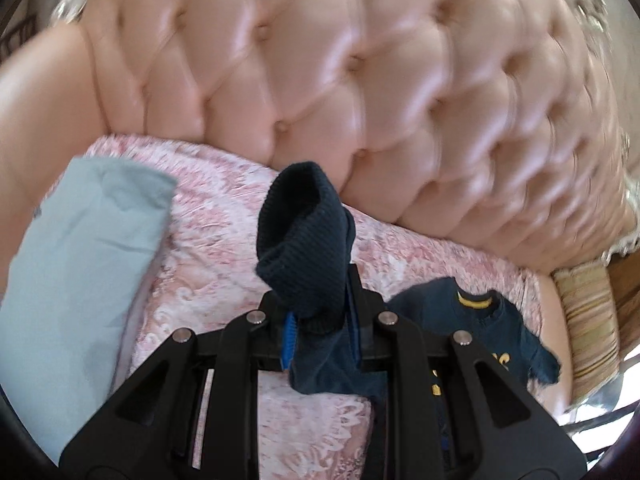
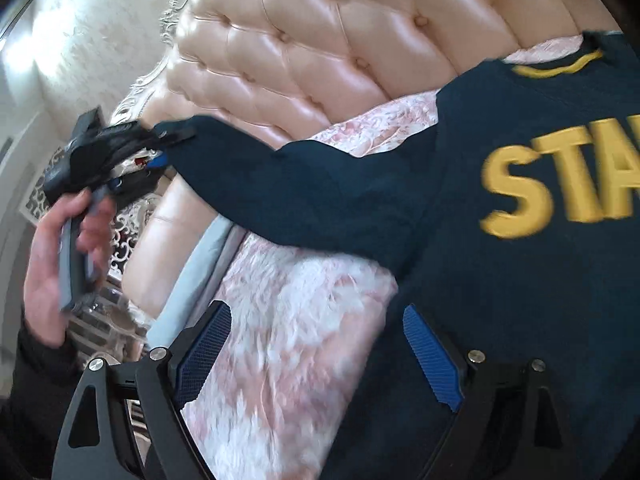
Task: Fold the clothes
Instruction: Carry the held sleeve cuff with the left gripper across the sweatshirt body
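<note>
A pink tufted headboard [image 1: 360, 92] with glossy buttoned padding backs the bed. Below it spreads a pink patterned bedspread [image 1: 224, 208]. Left of the headboard stands a pale textured wall [image 2: 92, 28], brightly lit.

Left gripper [image 1: 320, 320] was clamped on the ribbed cuff [image 1: 298, 236] of the navy sweatshirt [image 1: 476, 320]. The cuff stood up past the fingertips with its mouth open, and sleeve fabric hung down between the fingers [image 1: 287, 340], covering most of the blue pads. The sweatshirt body lay to the right of the fingers on the pink patterned bedspread [image 1: 216, 224], with the yellow collar trim [image 1: 474, 301] showing and a bit of yellow lettering near the right finger. A light blue cloth [image 1: 80, 280] lay well left of the fingers. The pink tufted headboard [image 1: 340, 80] filled the frame beyond the fingertips, motion-blurred. A striped cushion [image 1: 588, 320] sat at far right.
</note>
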A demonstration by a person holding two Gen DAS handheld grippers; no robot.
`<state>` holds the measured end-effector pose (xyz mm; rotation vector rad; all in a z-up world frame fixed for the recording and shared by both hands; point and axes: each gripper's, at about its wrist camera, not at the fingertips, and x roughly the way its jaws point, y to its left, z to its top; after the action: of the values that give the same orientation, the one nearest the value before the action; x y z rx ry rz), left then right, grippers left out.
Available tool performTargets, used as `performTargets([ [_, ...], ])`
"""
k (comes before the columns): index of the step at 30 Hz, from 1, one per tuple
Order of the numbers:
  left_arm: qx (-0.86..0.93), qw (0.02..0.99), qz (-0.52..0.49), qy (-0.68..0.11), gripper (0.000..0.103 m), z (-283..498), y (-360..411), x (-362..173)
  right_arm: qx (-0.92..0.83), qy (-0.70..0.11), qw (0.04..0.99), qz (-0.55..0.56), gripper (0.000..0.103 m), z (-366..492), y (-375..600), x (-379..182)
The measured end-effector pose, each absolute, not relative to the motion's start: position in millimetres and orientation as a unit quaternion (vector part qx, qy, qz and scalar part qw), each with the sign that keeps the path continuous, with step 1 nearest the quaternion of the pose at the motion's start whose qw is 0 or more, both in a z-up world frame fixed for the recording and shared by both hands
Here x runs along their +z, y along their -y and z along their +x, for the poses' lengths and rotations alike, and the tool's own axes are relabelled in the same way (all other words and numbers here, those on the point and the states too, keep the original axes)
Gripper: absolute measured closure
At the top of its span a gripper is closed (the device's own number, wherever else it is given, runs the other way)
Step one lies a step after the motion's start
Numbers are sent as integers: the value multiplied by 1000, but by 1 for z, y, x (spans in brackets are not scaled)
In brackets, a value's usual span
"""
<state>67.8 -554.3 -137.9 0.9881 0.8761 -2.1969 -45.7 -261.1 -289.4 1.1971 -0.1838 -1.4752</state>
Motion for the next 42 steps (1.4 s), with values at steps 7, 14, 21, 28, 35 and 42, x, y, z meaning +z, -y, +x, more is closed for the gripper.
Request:
performTargets([
  [7,-825,272,399,-294,80,2,484,-131,-695,153,496,497,8,-106,196,-274],
  [14,-838,275,428,-196,80,-91,371,-172,-770,257,379,444,1,-176,97,-255],
  [21,-827,304,470,-59,80,-153,290,-245,-794,280,325,430,1,-205,51,-253],
  [28,-813,308,493,25,80,-170,256,-266,-788,297,295,452,1,-214,31,-264],
  [35,-840,301,443,90,80,-194,206,-239,-819,334,199,422,1,-222,-11,-264],
  [42,-840,273,454,123,80,-226,165,-251,-821,351,152,424,0,-228,-34,-274],
])
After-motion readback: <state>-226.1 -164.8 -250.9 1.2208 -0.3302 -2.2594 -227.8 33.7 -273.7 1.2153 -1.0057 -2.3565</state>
